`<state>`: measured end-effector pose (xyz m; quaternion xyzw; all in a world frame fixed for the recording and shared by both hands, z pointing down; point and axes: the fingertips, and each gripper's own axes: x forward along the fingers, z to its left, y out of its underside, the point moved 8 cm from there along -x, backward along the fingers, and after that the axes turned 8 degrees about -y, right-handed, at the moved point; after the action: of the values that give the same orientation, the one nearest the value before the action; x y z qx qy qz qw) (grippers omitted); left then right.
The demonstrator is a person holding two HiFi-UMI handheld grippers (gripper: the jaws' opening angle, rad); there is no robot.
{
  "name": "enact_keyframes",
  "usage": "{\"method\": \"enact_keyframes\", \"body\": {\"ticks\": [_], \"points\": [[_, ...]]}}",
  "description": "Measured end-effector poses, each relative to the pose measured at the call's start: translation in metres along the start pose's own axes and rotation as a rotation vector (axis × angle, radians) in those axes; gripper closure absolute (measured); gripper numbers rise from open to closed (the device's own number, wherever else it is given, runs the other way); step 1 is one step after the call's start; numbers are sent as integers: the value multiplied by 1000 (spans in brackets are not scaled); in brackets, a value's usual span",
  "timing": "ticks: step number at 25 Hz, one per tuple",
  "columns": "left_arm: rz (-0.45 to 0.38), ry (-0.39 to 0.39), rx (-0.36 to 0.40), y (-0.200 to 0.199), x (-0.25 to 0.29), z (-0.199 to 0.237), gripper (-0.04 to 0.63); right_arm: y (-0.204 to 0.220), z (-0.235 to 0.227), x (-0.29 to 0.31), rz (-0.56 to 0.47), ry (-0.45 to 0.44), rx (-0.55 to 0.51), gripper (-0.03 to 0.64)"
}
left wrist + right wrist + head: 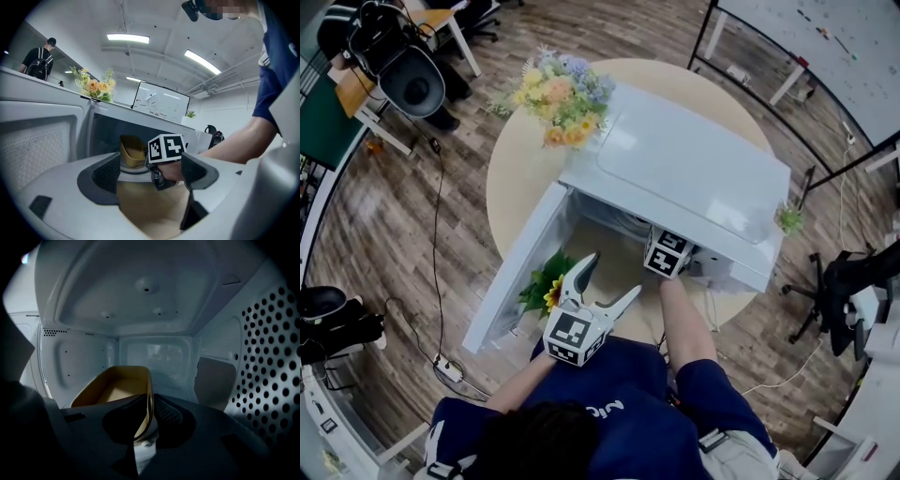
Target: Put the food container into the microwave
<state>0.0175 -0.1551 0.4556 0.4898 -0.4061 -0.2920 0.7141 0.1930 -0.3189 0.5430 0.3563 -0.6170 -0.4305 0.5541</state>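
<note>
A white microwave stands on the round table, its door swung open to the left. Inside its cavity is the yellow food container, also seen through the opening in the left gripper view. My right gripper reaches into the cavity and is shut on the container's right wall. From above only its marker cube shows at the opening. My left gripper is held open in front of the microwave with nothing between its jaws.
A bouquet stands on the table behind the microwave's left corner. A sunflower plant lies below the open door. A small green plant sits at the microwave's right. A person stands in the background.
</note>
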Motion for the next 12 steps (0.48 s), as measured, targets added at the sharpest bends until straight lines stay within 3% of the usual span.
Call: {"method": "enact_keyframes", "body": {"ticks": [6,10,12], "points": [[-8,6,-7,-1,0,2,198,-7,0,4,-30,-58,36,481],[-9,2,-11,0,0,2,198,-8,4,5,-33,-128,71,313],[-9,5,-9,0,0,2,198,-9,5,3,-43,-148,95,267]]}}
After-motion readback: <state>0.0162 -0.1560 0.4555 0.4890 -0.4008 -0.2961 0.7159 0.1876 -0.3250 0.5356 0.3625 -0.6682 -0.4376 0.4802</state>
